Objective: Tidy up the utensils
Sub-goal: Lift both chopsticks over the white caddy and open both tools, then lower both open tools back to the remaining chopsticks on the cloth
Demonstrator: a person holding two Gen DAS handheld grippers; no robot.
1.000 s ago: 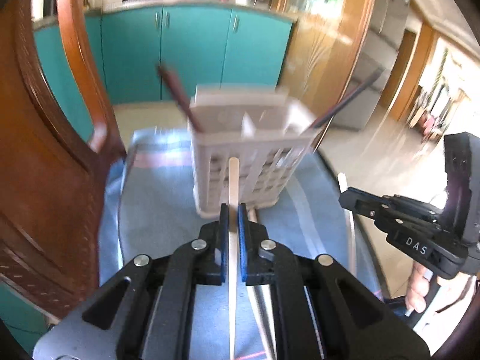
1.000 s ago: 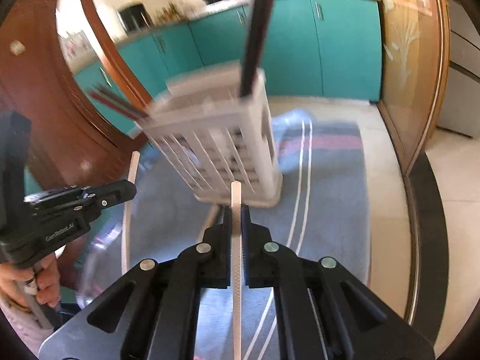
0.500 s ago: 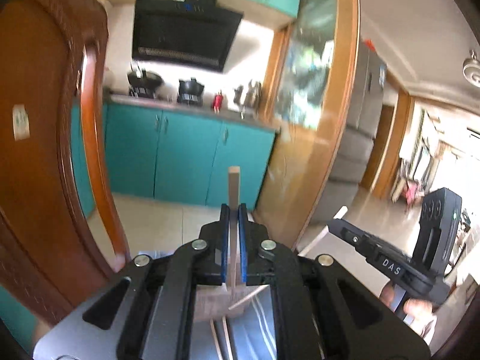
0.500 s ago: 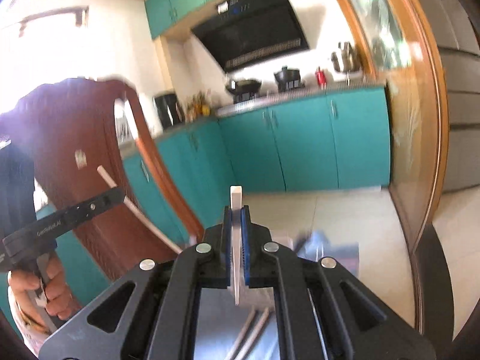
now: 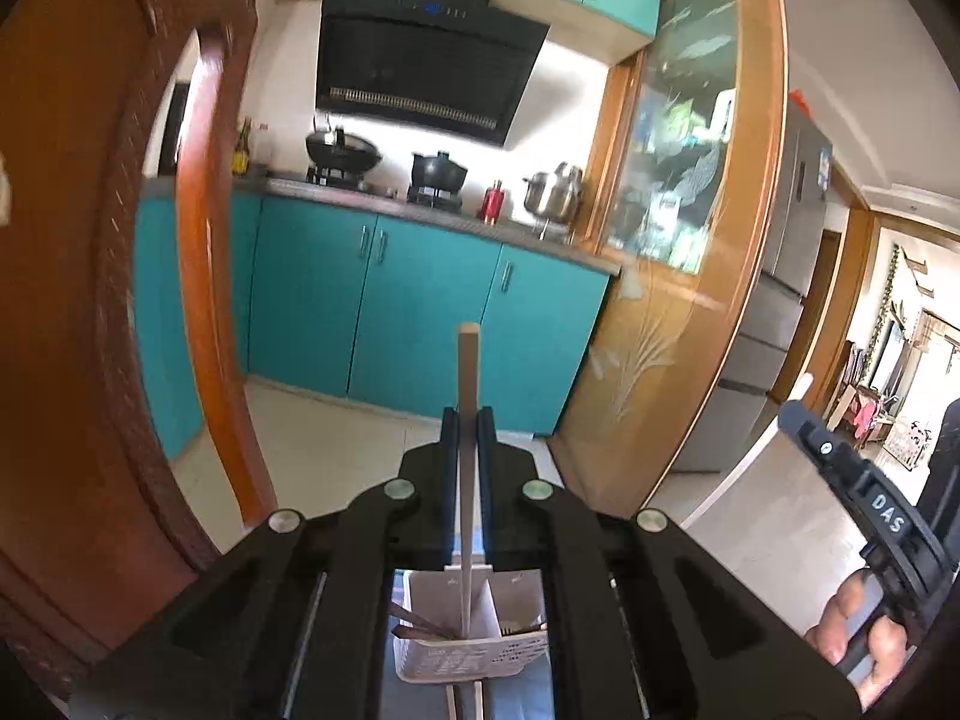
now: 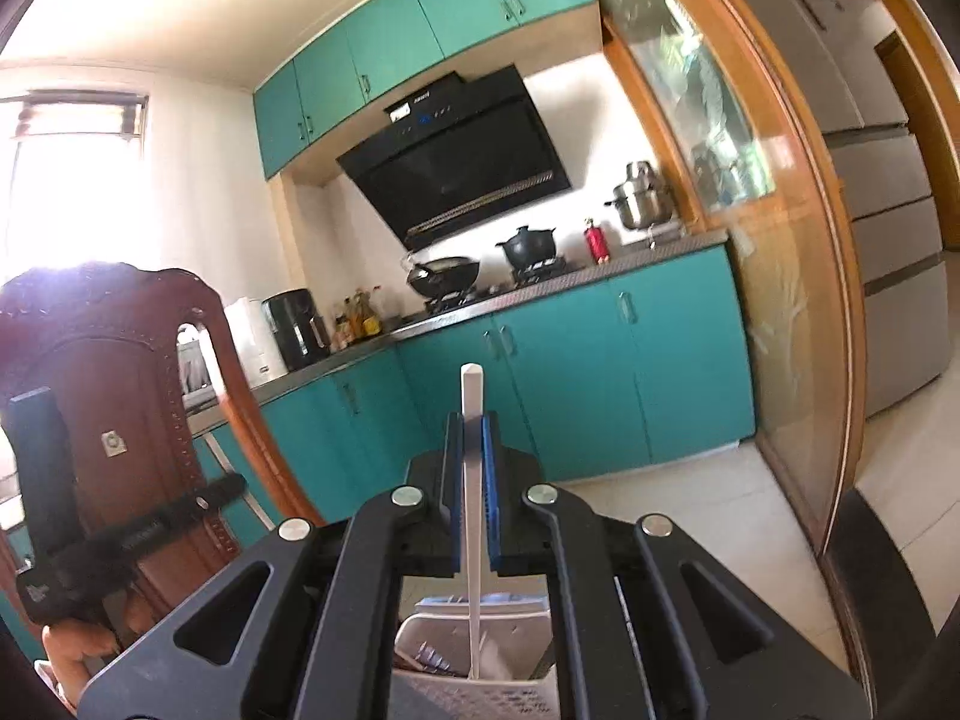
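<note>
My left gripper (image 5: pixel 467 420) is shut on a pale wooden chopstick (image 5: pixel 468 360) that stands up past its tips. The stick's lower end hangs over the white lattice utensil basket (image 5: pixel 456 669), seen far below between the gripper's arms. Dark chopsticks (image 5: pixel 414 624) lie in the basket's left compartment. My right gripper (image 6: pixel 472 426) is shut on a white chopstick (image 6: pixel 472 396), whose lower end also points down over the basket (image 6: pixel 480 699). Whether either stick touches the basket I cannot tell. Each gripper shows at the edge of the other's view: the right gripper (image 5: pixel 852 480) and the left gripper (image 6: pixel 150 522).
A carved wooden chair back (image 5: pixel 90 300) rises close on the left. Beyond it are teal cabinets (image 5: pixel 420 300), a stove with pots (image 5: pixel 438 171), a glass partition (image 5: pixel 678 240) and a fridge (image 6: pixel 870 180). A person's hand (image 5: pixel 852 642) holds the right gripper.
Both grippers have risen and tipped upward with their chopsticks. The basket, first straight ahead on the blue cloth, now sits low beneath them, and the kitchen fills both views.
</note>
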